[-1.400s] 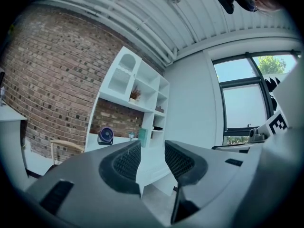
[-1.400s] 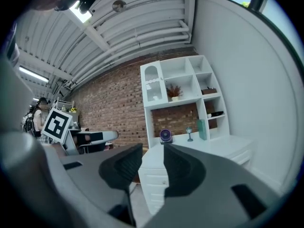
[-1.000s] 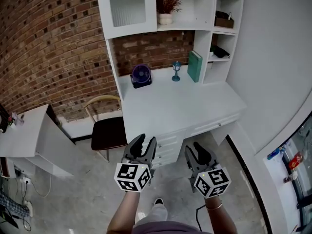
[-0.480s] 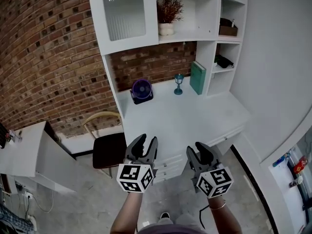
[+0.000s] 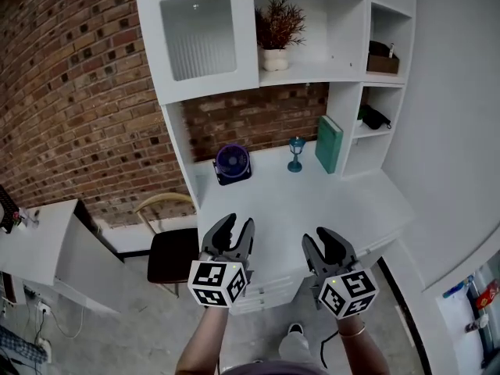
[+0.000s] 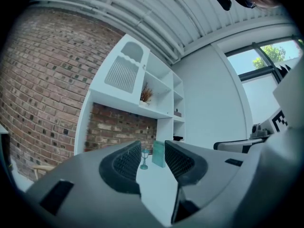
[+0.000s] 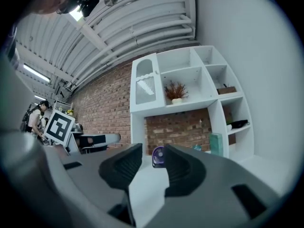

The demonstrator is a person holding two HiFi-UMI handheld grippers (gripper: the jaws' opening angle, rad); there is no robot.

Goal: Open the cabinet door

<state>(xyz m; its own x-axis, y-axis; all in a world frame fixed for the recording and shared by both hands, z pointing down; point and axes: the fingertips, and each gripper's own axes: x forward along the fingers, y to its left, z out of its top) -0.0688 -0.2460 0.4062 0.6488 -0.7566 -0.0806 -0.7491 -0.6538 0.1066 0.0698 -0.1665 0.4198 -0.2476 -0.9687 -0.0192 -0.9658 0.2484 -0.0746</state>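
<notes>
White desk (image 5: 312, 201) has a little purple fan (image 5: 233, 163) at the back by the brick wall (image 5: 78, 92). A tiny teal lantern (image 5: 295, 154) is near it, and a green book (image 5: 329, 144) stands upright just beside that. Potted plant (image 5: 276, 33) sits on the shelf (image 5: 308, 74) above. Dark-seated chair (image 5: 170, 250) is at the desk's left end, with another white table (image 5: 35, 237) further left.

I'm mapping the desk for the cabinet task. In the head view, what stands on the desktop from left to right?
fan → lantern → green book
</notes>
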